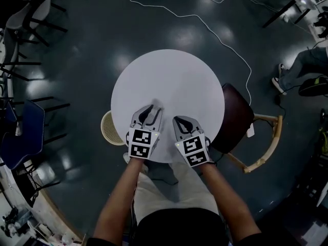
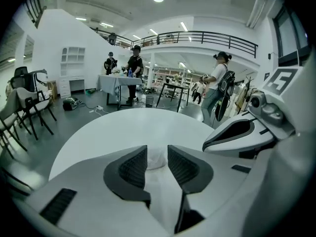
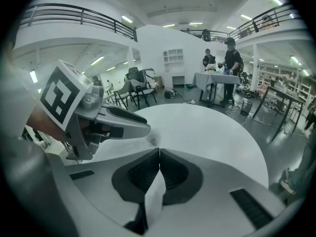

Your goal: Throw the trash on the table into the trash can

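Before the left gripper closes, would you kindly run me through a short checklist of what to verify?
1. Left gripper jaws apart: ok.
2. White paper wad sits between its jaw tips on the table: ok.
3. Pads already touching the wad: cannot tell.
4. Right gripper shut, with nothing between its jaws: ok.
5. Right gripper clear of the wad, off to the side: ok.
6. Woven trash can in sight, on the floor at the table's left edge: ok.
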The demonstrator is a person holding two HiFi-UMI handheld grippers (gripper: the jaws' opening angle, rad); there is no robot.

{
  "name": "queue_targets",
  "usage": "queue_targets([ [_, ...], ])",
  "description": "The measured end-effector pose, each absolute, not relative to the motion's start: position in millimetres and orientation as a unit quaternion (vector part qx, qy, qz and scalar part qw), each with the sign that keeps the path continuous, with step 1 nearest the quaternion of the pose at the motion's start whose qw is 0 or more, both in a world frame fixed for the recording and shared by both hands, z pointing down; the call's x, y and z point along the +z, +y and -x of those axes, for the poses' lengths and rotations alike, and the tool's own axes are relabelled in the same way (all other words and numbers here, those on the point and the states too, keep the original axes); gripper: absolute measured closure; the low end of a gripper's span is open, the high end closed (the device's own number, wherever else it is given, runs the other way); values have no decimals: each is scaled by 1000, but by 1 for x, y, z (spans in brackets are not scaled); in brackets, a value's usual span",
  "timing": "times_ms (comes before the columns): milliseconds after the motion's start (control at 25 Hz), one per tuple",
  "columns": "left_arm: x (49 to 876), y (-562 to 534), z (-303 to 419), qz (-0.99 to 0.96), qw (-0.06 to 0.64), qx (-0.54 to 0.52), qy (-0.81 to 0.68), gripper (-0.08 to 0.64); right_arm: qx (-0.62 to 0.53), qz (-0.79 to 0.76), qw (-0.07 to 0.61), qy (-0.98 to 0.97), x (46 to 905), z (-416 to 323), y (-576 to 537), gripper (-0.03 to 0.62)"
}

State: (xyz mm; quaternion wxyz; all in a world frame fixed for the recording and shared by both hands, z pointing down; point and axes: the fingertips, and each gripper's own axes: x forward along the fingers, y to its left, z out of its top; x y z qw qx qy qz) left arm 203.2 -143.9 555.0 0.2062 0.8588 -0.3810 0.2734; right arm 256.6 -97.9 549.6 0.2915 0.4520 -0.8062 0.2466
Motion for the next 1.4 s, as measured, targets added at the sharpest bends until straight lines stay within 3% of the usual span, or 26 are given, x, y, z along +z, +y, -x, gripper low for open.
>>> queue_targets([
  [120,568,-152,-209,-853,210,286,-383,357,254,-452,292,-804,559,-263,-101,574],
  [240,578,-155,-211,-849,210,298,-383,308,260,-452,294,-801,565,-267,-101,574],
  [400,590,-159,-212,-844,219,318,-373,308,265,-452,293,-800,569,-270,-102,574],
  [720,584,-158,-213,-848,218,314,-367,486,263,-447,301,-801,571,-272,-101,574],
  [1400,543,-127,-145,-848,214,266,-405,501,234,-407,305,-829,545,-193,-91,574],
])
